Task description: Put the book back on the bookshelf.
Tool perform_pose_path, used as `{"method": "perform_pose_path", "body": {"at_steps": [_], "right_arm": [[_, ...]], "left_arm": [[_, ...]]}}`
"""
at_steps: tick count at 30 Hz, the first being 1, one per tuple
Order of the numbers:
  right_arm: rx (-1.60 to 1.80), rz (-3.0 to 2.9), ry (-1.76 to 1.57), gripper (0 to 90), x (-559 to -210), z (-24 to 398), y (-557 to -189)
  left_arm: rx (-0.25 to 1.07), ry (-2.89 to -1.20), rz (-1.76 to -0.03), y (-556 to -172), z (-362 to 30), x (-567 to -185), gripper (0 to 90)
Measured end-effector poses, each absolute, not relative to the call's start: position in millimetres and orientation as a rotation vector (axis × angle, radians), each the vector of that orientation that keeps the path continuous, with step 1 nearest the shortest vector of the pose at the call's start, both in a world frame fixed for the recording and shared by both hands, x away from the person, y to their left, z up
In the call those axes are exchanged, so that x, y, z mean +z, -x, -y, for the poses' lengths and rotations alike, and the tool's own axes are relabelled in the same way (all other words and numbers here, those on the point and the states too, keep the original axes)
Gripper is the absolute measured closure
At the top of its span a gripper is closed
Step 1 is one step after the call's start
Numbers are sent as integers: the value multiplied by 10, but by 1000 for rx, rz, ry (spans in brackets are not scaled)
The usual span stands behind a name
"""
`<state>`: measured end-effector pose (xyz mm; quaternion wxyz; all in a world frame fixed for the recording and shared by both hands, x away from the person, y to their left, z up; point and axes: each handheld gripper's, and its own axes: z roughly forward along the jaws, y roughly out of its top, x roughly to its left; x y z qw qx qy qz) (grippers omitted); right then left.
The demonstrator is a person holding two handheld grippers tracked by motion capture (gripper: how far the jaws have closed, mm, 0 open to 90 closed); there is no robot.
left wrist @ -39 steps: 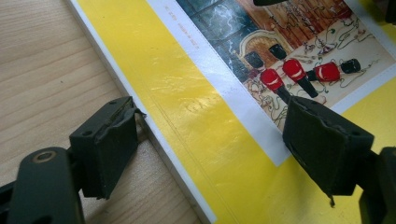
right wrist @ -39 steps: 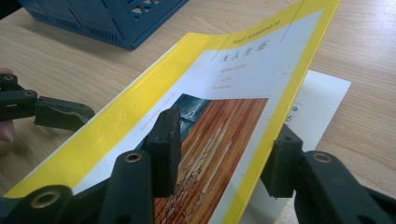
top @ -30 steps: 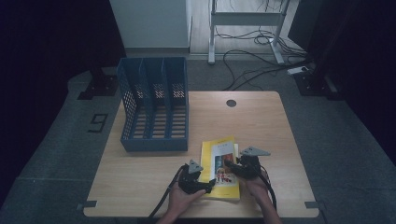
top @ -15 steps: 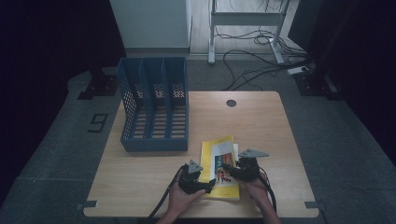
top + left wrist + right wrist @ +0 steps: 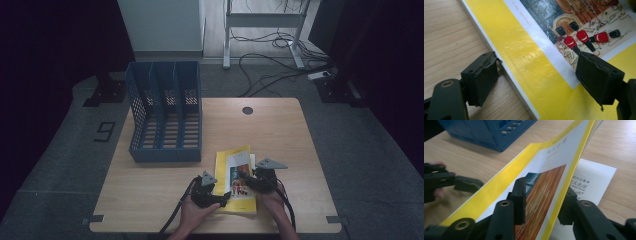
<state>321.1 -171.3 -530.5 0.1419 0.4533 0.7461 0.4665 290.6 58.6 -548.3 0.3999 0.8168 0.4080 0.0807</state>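
A yellow book (image 5: 234,160) with a picture on its cover lies near the table's front edge. In the left gripper view my left gripper (image 5: 536,62) is open across the book's (image 5: 529,62) edge, one jaw on the wood, the other over the cover. In the high view it (image 5: 220,196) sits at the book's front left. My right gripper (image 5: 544,192) is shut on the book (image 5: 544,162), whose cover is tilted up off a white printed page (image 5: 594,182). From above, that gripper (image 5: 246,181) is at the book's right side.
A blue three-slot file rack (image 5: 165,115) stands at the back left of the wooden table (image 5: 280,135); its corner (image 5: 486,132) appears beyond the book. A round cable hole (image 5: 247,110) sits near the far edge. Cables trail off the front edge.
The right gripper has shifted a touch to the left and towards the front edge with the book in it. The left gripper has stayed in place.
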Motion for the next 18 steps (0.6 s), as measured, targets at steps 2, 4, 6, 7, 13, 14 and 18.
{"method": "perform_pose_path", "body": {"at_steps": [2, 4, 6, 7, 13, 14, 18], "right_arm": [[1342, -2146, -1310, 711, -5300, 1712, -3210], [1343, -2148, -1307, 723, -5292, 1715, -3211], [1345, -2152, -1306, 742, -5282, 1713, -3241], [1348, -2151, -1309, 743, -5286, 1709, -3259], [1374, -2147, -1330, 779, -5320, 1717, -3290], [1388, -2146, -1331, 798, -5314, 1721, -3285], [1442, -2131, -1346, 836, -5298, 1733, -3280]], "left_arm": [[205, -2068, -1030, -2907, -589, -5484, 176], [203, -2068, -1028, -2909, -590, -5484, 175], [204, -2067, -1030, -2907, -589, -5484, 175], [206, -2067, -1031, -2905, -588, -5485, 176], [207, -2066, -1031, -2904, -586, -5484, 176], [207, -2066, -1031, -2904, -586, -5485, 176], [204, -2068, -1029, -2910, -589, -5484, 174]]}}
